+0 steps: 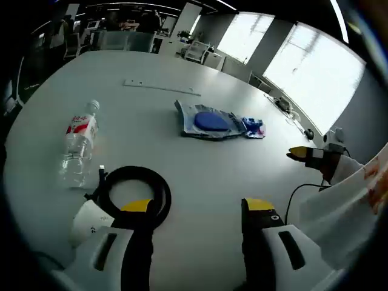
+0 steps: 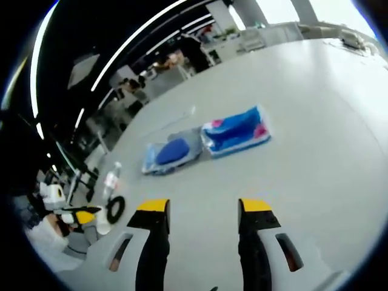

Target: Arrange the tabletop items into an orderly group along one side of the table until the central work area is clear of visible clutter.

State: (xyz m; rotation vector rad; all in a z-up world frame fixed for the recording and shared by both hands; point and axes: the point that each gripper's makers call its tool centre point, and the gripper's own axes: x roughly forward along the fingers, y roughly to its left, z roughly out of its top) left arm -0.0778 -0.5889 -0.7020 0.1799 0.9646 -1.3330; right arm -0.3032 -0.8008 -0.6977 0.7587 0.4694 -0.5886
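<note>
On the white table (image 1: pixel 200 163), going left to right in the left gripper view: a clear bottle (image 1: pixel 80 142) with a red label lies on its side; just beside it sits a black cable coil (image 1: pixel 134 193), with a white plug block (image 1: pixel 91 221) at its near edge; toward the middle lies a clear pouch (image 1: pixel 206 121) holding something blue, touching a smaller blue packet (image 1: pixel 253 127). Beyond them a thin pale strip (image 1: pixel 162 88) lies flat.

The left gripper (image 1: pixel 197 209) hangs over the coil, jaws apart and empty. The right gripper (image 2: pixel 203 209) hovers near the pouch (image 2: pixel 171 154) and packet (image 2: pixel 235 132), jaws likewise apart, holding nothing.

The bottle looks nearly empty, so light, smooth and apt to roll or crush; best pinched across its body. The coil is floppy; take it across one side of the loop. Pouch and packet seem thin, slick and limp, so grip an edge or slide them.
</note>
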